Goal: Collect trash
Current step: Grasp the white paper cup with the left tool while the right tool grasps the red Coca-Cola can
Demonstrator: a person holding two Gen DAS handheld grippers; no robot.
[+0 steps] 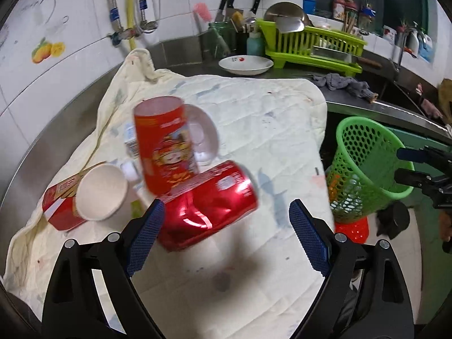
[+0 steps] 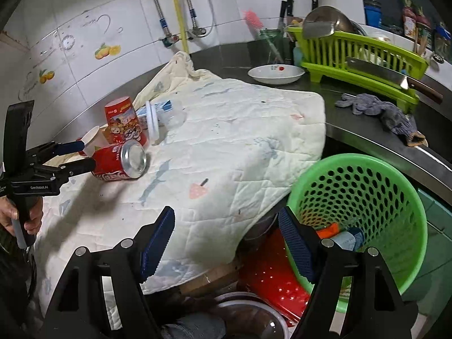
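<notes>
Step in hand, as judged: approach to the next piece of trash. The left tool (image 1: 226,231) stands with its jaws wide apart and empty, the red can (image 1: 209,203) just ahead beside its left finger. The right tool (image 2: 226,240) is also spread and holds nothing, near the green basket (image 2: 395,186), which already holds some items.

Next move calls for centring the can between the jaws before closing.

The can lies on its side on the cloth-covered table (image 1: 254,113), dented, touching a red cup (image 1: 163,144); a paper cup (image 1: 101,192) lies alongside.
</notes>
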